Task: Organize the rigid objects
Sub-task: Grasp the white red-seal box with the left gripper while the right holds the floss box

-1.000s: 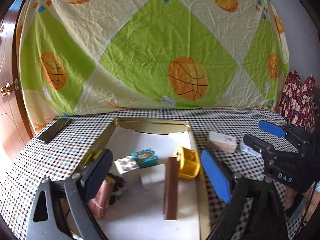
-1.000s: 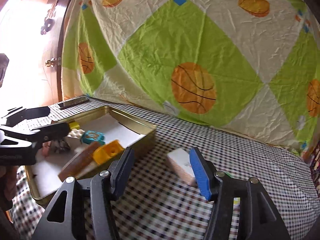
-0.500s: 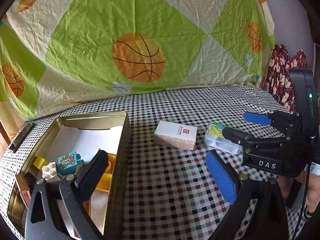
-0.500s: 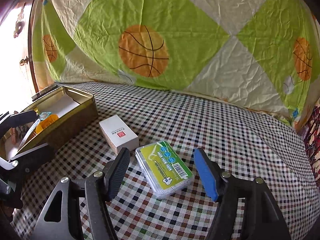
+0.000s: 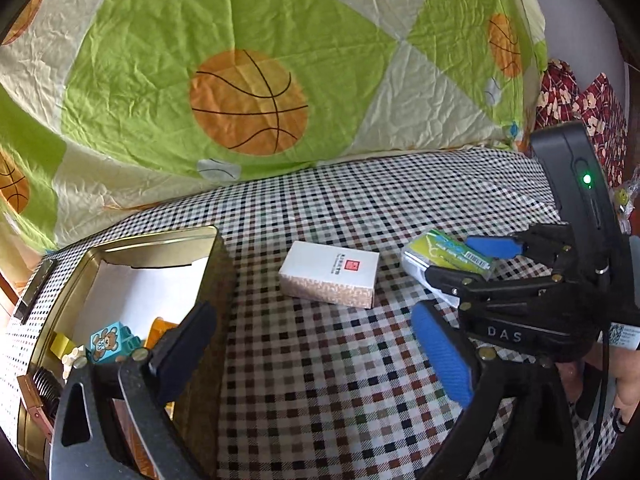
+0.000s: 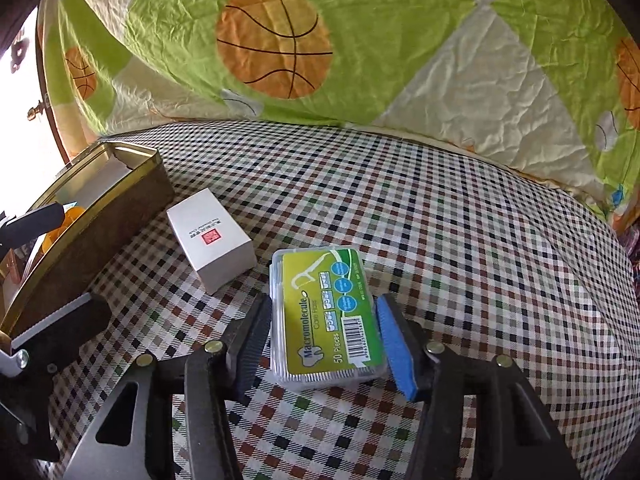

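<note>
A clear floss-pick box with a green label point(image 6: 324, 316) lies on the checkered cloth. My right gripper point(image 6: 320, 344) straddles it, one finger on each side, close to the box's sides; I cannot tell if they press it. The box also shows in the left wrist view point(image 5: 440, 256). A white carton point(image 5: 330, 274) lies left of it, near the gold tin point(image 5: 216, 240), which holds toy blocks point(image 5: 106, 340). My left gripper point(image 5: 316, 344) is open and empty over the tin's right wall.
A dark flat strip point(image 5: 34, 288) lies left of the tin. A basketball-print quilt point(image 5: 248, 100) hangs behind the table. The checkered cloth point(image 6: 480, 240) stretches to the right of the floss box.
Both grippers have swung right, away from the tin. My right gripper has come down around the floss-pick box, and its fingers have narrowed toward the box's sides.
</note>
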A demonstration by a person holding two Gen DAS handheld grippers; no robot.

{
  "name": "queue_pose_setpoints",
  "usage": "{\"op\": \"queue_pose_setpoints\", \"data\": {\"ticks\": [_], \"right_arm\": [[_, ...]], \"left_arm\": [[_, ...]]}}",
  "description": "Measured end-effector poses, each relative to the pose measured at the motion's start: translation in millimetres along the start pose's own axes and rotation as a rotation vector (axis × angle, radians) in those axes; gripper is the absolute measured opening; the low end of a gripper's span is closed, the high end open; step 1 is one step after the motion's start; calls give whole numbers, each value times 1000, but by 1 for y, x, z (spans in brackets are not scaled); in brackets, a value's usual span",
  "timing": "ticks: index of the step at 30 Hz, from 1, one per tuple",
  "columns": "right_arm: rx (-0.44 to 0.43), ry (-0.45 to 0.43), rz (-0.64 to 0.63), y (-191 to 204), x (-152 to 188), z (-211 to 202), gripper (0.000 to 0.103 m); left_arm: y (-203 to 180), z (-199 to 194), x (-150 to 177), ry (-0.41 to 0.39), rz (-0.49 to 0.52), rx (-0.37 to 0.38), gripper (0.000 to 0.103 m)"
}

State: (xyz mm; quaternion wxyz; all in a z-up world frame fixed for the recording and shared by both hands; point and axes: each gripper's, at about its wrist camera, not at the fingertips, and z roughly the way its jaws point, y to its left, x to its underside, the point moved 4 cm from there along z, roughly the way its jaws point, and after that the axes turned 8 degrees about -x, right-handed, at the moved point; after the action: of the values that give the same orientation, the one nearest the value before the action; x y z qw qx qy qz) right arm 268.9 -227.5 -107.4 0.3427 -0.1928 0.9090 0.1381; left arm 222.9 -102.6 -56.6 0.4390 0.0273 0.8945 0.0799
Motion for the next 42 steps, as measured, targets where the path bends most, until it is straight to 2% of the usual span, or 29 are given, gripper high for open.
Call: {"op": "queue_pose_setpoints", "data": {"ticks": [6, 10, 17, 24, 28, 35, 38, 41, 42], "right_arm": [[91, -43, 86, -30, 6, -11, 56], [72, -50, 111, -35, 7, -14, 56], [54, -41, 110, -33, 6, -13, 56], [47, -31, 101, -31, 5, -12, 56], [46, -30, 104, -32, 5, -12, 57], [44, -24, 101, -32, 5, -11, 57], [43, -22, 100, -32, 5, -12, 57], [40, -23, 99, -31, 5, -12, 57], [39, -25, 100, -31, 5, -13, 57]], "left_arm": [[-18, 29, -10, 62, 31, 30, 100], [-27, 53, -16, 95, 58, 33, 100], [-27, 80, -21, 140, 28, 53, 100], [-31, 81, -23, 130, 37, 72, 99], [-24, 81, -21, 140, 6, 54, 100], [-31, 83, -19, 149, 69, 46, 100], [-33, 90, -17, 179, 91, 40, 101], [-31, 88, -15, 179, 78, 69, 86], [-31, 87, -13, 179, 82, 66, 86]]}}
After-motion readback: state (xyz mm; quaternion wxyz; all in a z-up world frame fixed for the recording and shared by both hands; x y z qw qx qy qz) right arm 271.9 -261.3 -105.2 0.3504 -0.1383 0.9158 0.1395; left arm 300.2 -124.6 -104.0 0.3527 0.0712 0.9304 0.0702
